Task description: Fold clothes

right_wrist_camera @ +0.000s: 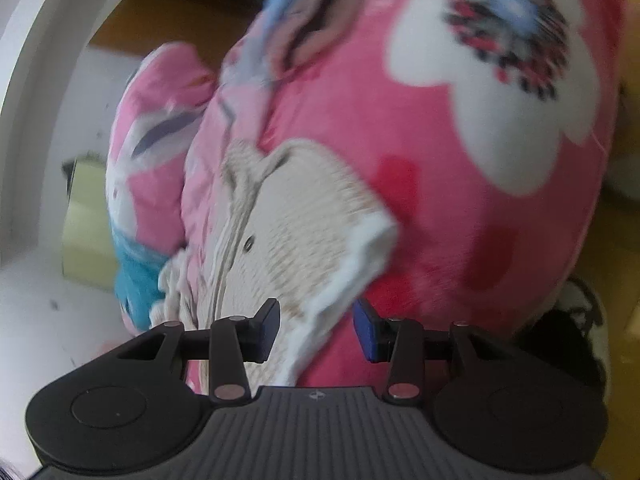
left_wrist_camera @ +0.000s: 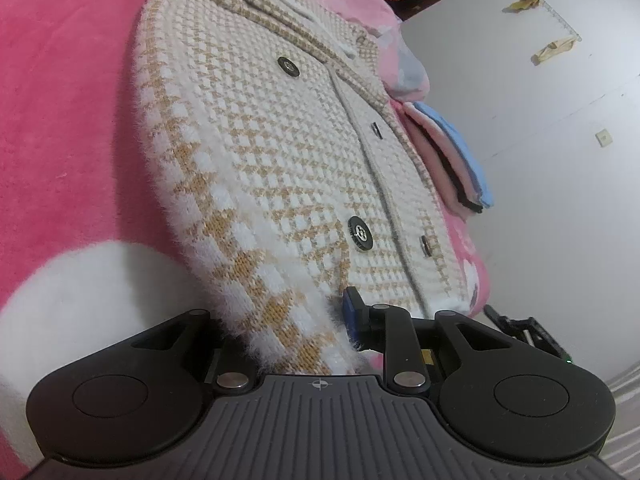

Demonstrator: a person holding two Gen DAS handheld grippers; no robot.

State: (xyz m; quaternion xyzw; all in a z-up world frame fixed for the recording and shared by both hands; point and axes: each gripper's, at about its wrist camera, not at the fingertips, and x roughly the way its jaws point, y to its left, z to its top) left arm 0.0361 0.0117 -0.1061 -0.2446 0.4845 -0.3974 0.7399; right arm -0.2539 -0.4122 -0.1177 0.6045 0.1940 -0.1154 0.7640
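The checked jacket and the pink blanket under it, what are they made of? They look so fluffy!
The checked jacket looks like a thick knit, maybe wool or a soft acrylic: stitches show in the tan and white checks, and fuzzy hairs stand out along its edge. Its dark buttons shine like metal or glossy plastic. The pink blanket looks like plush fleece, with a short velvety nap.

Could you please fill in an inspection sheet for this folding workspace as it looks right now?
Surface: pink flowered blanket on a bed.
Job's things: houndstooth knit cardigan, lying flat with its buttons up.
Clutter: folded stack of pink, black and blue cloth beside the cardigan; rabbit-print pillow.
Grippers: left gripper shut on the cardigan's fuzzy hem; right gripper open, cardigan edge between the pads, unpressed.
Cables: nothing seen.
Surroundings: white wall with tape scraps.
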